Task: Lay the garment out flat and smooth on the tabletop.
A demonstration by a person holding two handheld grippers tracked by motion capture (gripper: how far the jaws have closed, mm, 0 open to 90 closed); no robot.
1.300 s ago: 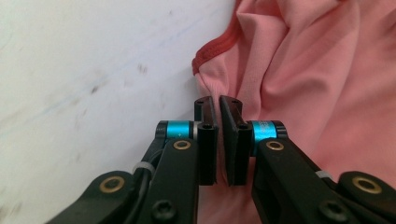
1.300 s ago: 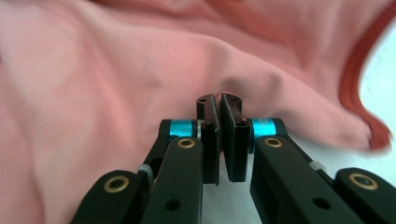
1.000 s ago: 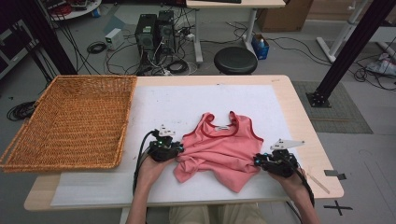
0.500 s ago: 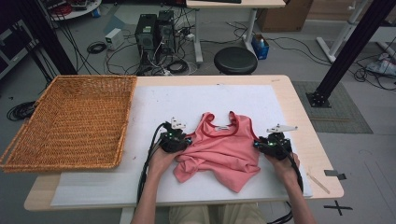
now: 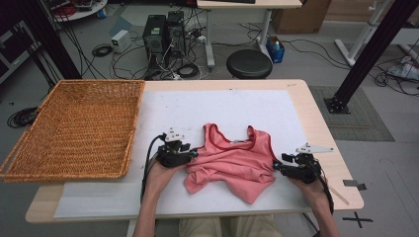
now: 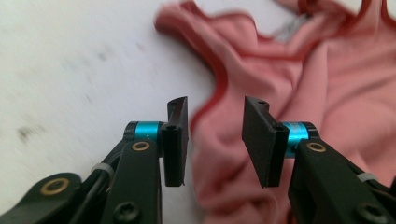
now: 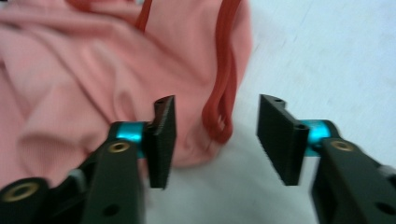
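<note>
Fingers of both grippers have just been opening, nothing pinched between them. The left gripper sits at the left edge of the pink tank top crumpled on the tabletop; the right gripper faces its right edge, equally near, the garment lying between them.

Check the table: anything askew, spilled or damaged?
No spill or damage. The pink tank top lies rumpled on the white sheet, its lower hem bunched and folded up unevenly. The left gripper and right gripper sit at its sides, jaws just opened, pads off the cloth. The wicker basket overhangs the table's left edge.
</note>
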